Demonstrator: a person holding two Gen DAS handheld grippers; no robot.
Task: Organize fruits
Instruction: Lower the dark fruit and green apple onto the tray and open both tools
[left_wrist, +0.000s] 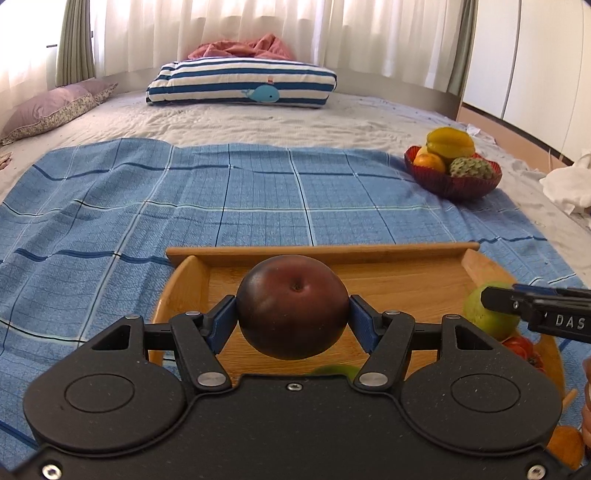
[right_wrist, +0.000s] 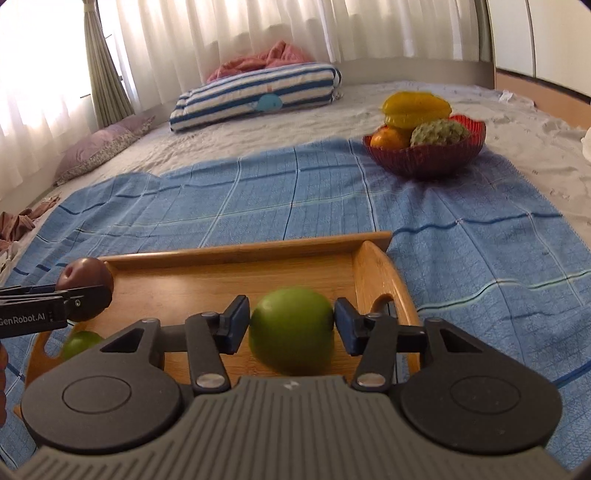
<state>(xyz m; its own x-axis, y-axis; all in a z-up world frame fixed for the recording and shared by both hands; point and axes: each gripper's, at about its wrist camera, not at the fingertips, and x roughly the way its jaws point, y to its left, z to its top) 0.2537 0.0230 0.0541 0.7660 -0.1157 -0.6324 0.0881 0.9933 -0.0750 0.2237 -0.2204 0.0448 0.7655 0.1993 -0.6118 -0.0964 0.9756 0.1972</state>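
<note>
My left gripper (left_wrist: 293, 308) is shut on a dark red plum (left_wrist: 291, 295) and holds it above the wooden tray (left_wrist: 388, 273). My right gripper (right_wrist: 291, 325) is shut on a green apple (right_wrist: 291, 328) over the same tray (right_wrist: 229, 273). The left gripper and plum (right_wrist: 86, 278) show at the left of the right wrist view. The right gripper and its apple (left_wrist: 487, 314) show at the right of the left wrist view. A second green fruit (right_wrist: 79, 343) lies in the tray. A red bowl (left_wrist: 452, 181) holds a starfruit (left_wrist: 450, 142), an orange and a custard apple.
The tray rests on a blue checked cloth (left_wrist: 184, 206) spread over a bed. A striped whale pillow (left_wrist: 240, 83) and a purple pillow (left_wrist: 51, 107) lie at the far end. A tomato (left_wrist: 521, 347) and an orange fruit (left_wrist: 565, 443) sit at the tray's right.
</note>
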